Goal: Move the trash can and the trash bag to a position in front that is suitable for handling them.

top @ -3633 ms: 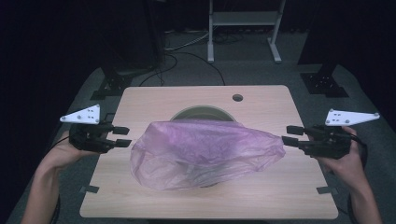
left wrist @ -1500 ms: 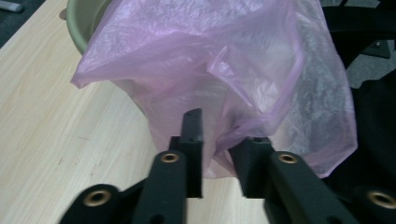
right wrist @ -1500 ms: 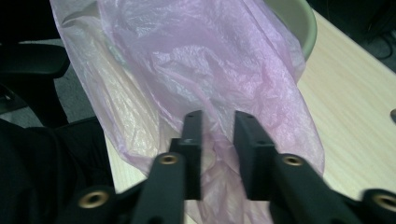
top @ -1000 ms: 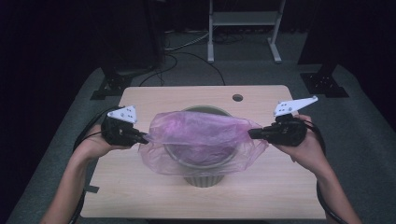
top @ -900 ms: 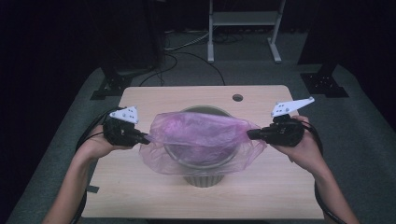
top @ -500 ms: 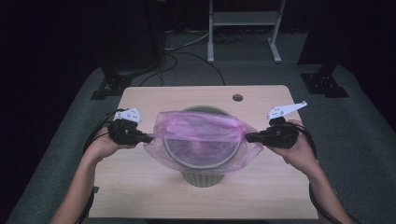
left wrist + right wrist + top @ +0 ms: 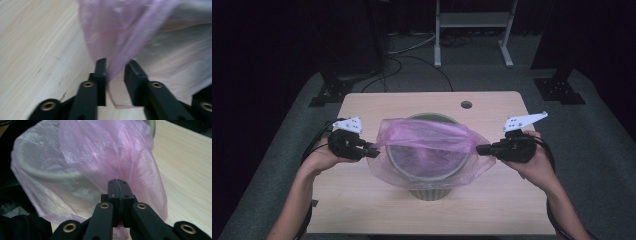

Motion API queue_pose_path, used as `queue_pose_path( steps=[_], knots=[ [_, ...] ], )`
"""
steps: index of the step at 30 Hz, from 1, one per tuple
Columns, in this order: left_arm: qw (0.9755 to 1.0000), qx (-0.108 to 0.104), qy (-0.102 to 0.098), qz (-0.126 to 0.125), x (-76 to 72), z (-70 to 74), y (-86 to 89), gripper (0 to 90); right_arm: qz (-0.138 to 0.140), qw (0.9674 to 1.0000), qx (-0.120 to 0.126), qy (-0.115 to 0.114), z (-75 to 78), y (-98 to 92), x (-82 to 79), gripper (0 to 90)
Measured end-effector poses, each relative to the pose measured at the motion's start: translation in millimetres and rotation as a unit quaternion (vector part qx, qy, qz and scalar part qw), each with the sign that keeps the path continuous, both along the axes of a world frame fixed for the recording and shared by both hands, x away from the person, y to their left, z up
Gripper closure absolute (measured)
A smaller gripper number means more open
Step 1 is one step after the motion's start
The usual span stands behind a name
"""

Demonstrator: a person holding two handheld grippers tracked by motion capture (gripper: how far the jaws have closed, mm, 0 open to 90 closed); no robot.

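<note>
A: From the high view, the pink plastic bag (image 7: 428,145) is draped over the grey bin (image 7: 428,165) at the middle of the worktop (image 7: 362,210), its mouth stretched between the two tools. The left hand-held gripper (image 7: 371,151) sits at the bag's left edge, the right hand-held gripper (image 7: 482,149) at its right edge. To line the bin well, the person would probably want to pull the film down evenly past the rim on both sides, so it doesn't ride up on one.

B: And the left gripper view?

A: The left hand-held gripper (image 7: 115,65) has its jaws parted; they have just been opening. A fold of the bag (image 7: 120,50) still hangs between them, but the pads don't seem to press it. The film is thin, translucent and crinkled, over pale wood grain (image 7: 37,50).

B: So that side looks let go. The right?

A: In the right gripper view, the right hand-held gripper (image 7: 117,183) has its jaws pressed together, pinching a gathered pleat of the bag (image 7: 100,152). The bin's round rim (image 7: 37,172) shows through the film. A gentle pull seems wise, since such film tears easily.
</note>
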State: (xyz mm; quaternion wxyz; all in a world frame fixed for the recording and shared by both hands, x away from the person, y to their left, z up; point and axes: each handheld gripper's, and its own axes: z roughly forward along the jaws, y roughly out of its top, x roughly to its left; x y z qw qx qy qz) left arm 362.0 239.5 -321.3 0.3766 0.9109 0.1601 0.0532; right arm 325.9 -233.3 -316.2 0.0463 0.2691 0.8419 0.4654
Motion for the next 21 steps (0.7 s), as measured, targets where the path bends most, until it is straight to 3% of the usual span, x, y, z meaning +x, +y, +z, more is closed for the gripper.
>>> queue_pose_path(
  steps=[1,5,10,13,14,15,19,21],
  knots=[
    [0.9999,0.001,-0.012,-0.006,-5.5,7.9,-1.6,62.4,0.004,1.0000,0.001,-0.006,6.2,1.5,-2.5,90.0],
    [0.9996,0.010,-0.027,-0.008,-10.7,17.6,-5.7,59.2,0.018,0.9996,0.001,-0.020,17.5,6.6,-7.3,90.0],
    [0.9991,-0.001,-0.041,-0.004,-10.7,30.9,-7.9,72.4,0.017,0.9992,0.002,-0.036,31.0,10.2,-9.7,90.0],
    [0.9988,-0.007,-0.048,0.011,-6.2,37.1,-9.2,84.3,-0.004,0.9987,0.012,-0.050,43.0,9.3,-3.1,90.0],
    [0.9986,-0.011,-0.050,0.016,-4.0,38.8,-10.2,84.3,-0.004,0.9987,0.012,-0.050,43.0,9.3,-3.1,90.0],
    [0.9982,-0.019,-0.052,0.024,1.5,41.6,-12.6,87.3,-0.022,0.9983,0.020,-0.051,46.4,8.6,3.5,90.0],
    [0.9979,-0.026,-0.049,0.035,10.5,43.9,-17.1,88.1,-0.047,0.9973,0.029,-0.049,47.3,8.5,13.5,90.0],
    [0.9977,-0.017,-0.046,0.047,18.4,43.0,-20.9,88.3,-0.067,0.9965,0.028,-0.041,44.0,9.8,22.2,90.0]
  ],
)
